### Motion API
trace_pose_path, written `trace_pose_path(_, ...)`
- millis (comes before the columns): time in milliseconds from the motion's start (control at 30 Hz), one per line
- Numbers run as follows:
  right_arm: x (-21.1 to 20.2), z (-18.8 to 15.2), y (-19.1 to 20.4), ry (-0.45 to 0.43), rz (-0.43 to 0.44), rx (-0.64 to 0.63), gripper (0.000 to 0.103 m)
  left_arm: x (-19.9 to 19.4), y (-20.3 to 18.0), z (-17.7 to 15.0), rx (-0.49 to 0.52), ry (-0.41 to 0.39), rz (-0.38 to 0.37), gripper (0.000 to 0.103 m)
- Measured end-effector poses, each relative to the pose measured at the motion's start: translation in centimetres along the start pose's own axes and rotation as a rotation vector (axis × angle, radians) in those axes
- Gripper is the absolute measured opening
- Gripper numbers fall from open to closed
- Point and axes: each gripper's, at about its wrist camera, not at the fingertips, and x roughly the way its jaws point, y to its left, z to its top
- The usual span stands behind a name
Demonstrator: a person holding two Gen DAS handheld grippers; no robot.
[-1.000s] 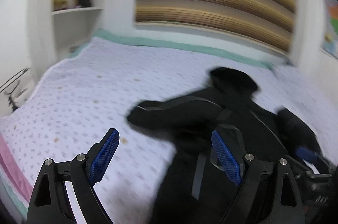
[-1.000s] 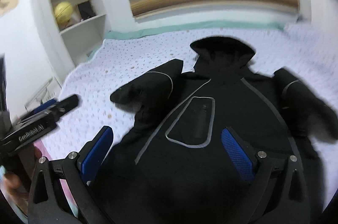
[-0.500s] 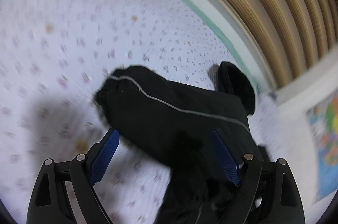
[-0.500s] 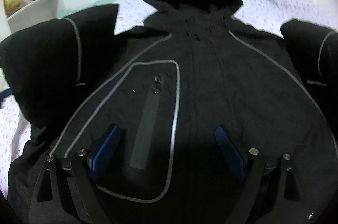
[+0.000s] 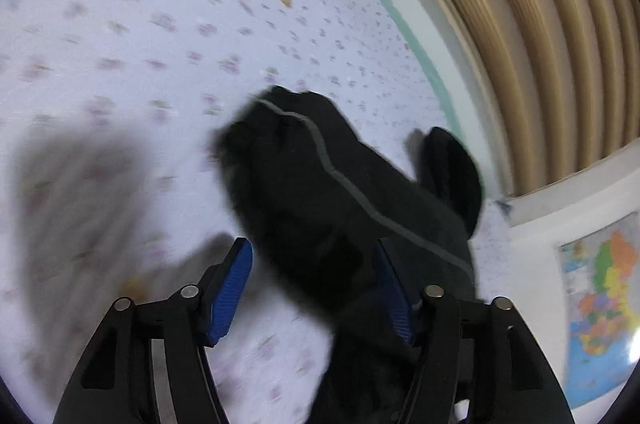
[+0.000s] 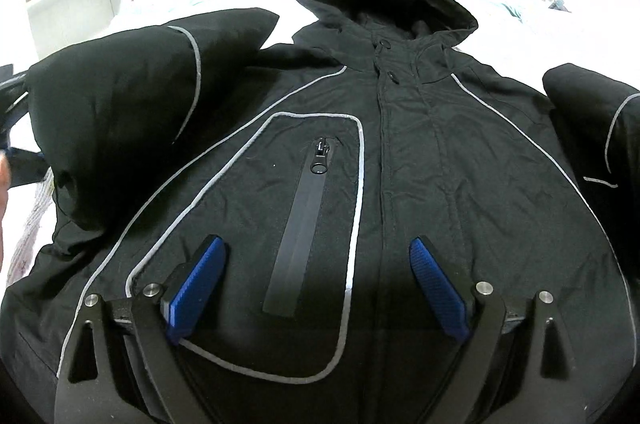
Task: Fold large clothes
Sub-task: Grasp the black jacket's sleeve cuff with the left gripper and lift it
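Black padded hooded jacket with grey piping (image 6: 400, 151) lies front-up on the lilac flower-print bed sheet (image 5: 160, 43). Left gripper (image 5: 312, 276) jaws closing, jacket sleeve (image 5: 320, 183) between them, not yet pinched. Right gripper (image 6: 316, 284) jaws spread wide over the chest pocket, gripping nothing.

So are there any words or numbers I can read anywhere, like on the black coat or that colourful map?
No readable text anywhere.
Map on the wall: any lettering is too blurred and small to read.
Black coat: no words or logo visible, only grey piping and a zip.
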Motion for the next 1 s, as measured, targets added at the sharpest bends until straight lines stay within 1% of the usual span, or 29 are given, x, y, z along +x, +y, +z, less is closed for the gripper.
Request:
trace_pose_path(33, 0.0, 0.0, 0.0, 0.001, -0.001, 0.0, 0.096, -0.5, 0.1, -0.3, 0.011, -0.018, 0.031, 0.071)
trace_pose_path(67, 0.0, 0.0, 0.0, 0.002, -0.003, -0.001, 0.096, -0.6, 0.3, -0.4, 0.012, -0.024, 0.044, 0.075)
trace_pose_path(100, 0.0, 0.0, 0.0, 0.002, -0.004, -0.001, 0.097, -0.4, 0.6, -0.3, 0.0, -0.018, 0.037, 0.08)
trace_pose_path(167, 0.0, 0.0, 0.0, 0.003, -0.005, -0.001, 0.097, 1.0, 1.3, 0.1, -0.054, 0.026, -0.021, 0.08)
trace_pose_path(200, 0.1, 0.1, 0.1, 0.004, -0.005, -0.001, 0.097, 1.4, 1.7, 0.3, -0.072, 0.034, -0.044, 0.08)
trace_pose_path(267, 0.1, 0.1, 0.1, 0.006, -0.007, -0.004, 0.097, 2.9, 1.7, 0.8, -0.099, 0.043, -0.125, 0.08)
trace_pose_path(333, 0.2, 0.2, 0.2, 0.007, -0.007, -0.008, 0.098, 4.3, 1.3, 1.3, -0.102, 0.056, -0.146, 0.079)
trace_pose_path(367, 0.3, 0.2, 0.2, 0.007, -0.009, -0.011, 0.099, 4.8, 0.9, 1.6, -0.083, 0.044, -0.141, 0.079)
trace_pose_path(400, 0.3, 0.2, 0.2, 0.008, -0.01, -0.013, 0.099, 5.0, 0.6, 1.8, -0.07, 0.033, -0.131, 0.073)
trace_pose_path(433, 0.3, 0.2, 0.3, 0.008, -0.012, -0.014, 0.099, 5.0, 0.1, 2.0, -0.045, 0.013, -0.11, 0.042)
trace_pose_path(467, 0.3, 0.2, 0.3, 0.007, -0.013, -0.015, 0.099, 5.0, -0.2, 2.3, -0.015, 0.006, -0.101, 0.027)
trace_pose_path(500, 0.3, 0.1, 0.3, 0.007, -0.013, -0.015, 0.099, 4.7, -0.5, 2.5, 0.004, 0.0, -0.107, 0.021)
trace_pose_path(533, 0.2, 0.1, 0.3, 0.007, -0.013, -0.015, 0.099, 3.8, -0.7, 2.5, 0.02, -0.025, -0.107, 0.018)
trace_pose_path(600, 0.3, 0.1, 0.3, 0.006, -0.014, -0.016, 0.099, 1.2, -1.1, 2.8, 0.068, -0.088, -0.093, 0.018)
trace_pose_path(700, 0.3, 0.1, 0.3, 0.007, -0.016, -0.017, 0.1, -4.4, -0.5, 4.2, 0.116, -0.207, -0.016, 0.018)
trace_pose_path(733, 0.3, 0.1, 0.3, 0.007, -0.017, -0.018, 0.1, -6.9, 0.0, 5.0, 0.146, -0.259, 0.036, 0.018)
trace_pose_path(767, 0.3, 0.1, 0.3, 0.008, -0.017, -0.018, 0.1, -8.2, 0.4, 5.5, 0.164, -0.286, 0.071, 0.018)
trace_pose_path(800, 0.3, 0.1, 0.3, 0.008, -0.017, -0.018, 0.1, -10.0, 1.2, 6.2, 0.189, -0.315, 0.125, 0.018)
trace_pose_path(900, 0.3, 0.0, 0.4, 0.01, -0.019, -0.021, 0.1, -12.4, 3.4, 7.5, 0.231, -0.321, 0.234, 0.018)
trace_pose_path(933, 0.3, 0.0, 0.4, 0.011, -0.02, -0.022, 0.101, -12.9, 4.7, 7.8, 0.251, -0.317, 0.284, 0.018)
trace_pose_path(1000, 0.4, 0.0, 0.4, 0.011, -0.023, -0.023, 0.101, -12.2, 6.2, 8.3, 0.252, -0.303, 0.352, 0.019)
